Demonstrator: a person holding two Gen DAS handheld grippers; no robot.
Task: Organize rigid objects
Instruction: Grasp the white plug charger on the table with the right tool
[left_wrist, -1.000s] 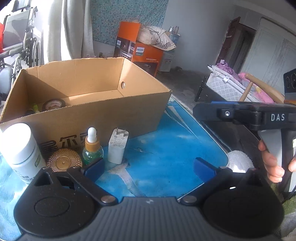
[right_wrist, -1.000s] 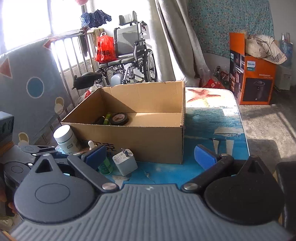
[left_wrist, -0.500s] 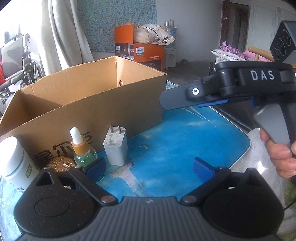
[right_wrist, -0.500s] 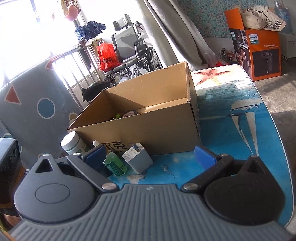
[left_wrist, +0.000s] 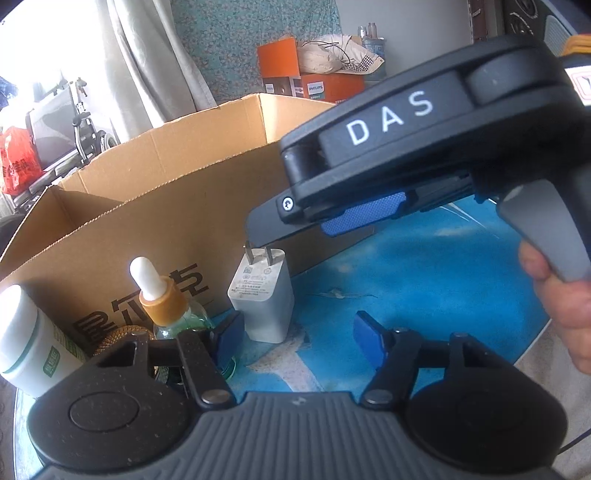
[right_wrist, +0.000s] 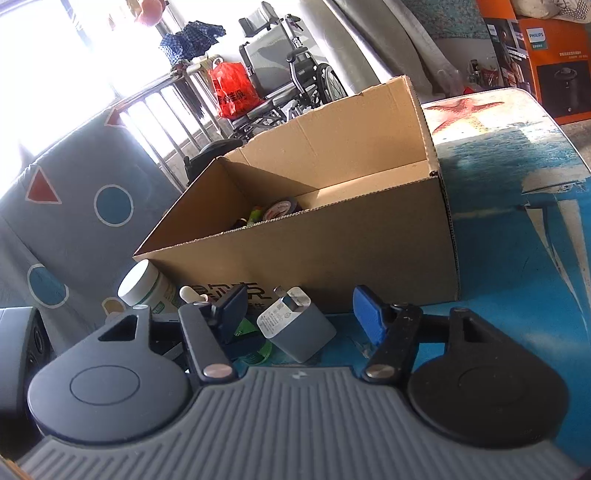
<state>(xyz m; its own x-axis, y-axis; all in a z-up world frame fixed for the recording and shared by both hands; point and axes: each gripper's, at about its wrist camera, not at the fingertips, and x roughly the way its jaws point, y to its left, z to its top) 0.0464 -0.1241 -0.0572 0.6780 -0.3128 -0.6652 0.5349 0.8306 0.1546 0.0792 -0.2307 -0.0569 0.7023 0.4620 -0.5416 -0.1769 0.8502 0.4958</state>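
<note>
Both the left gripper (left_wrist: 297, 341) and right gripper (right_wrist: 295, 314) had just been half-closing, empty, bracketing the white charger (left_wrist: 263, 295) to box it.

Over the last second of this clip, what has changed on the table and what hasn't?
Both tongs came down toward the white charger and their jaws have just been closing partway; nothing is gripped yet. The right tongs now hang just above the charger's prongs. The charger, dropper bottle, white jar and cardboard box have not moved.
</note>
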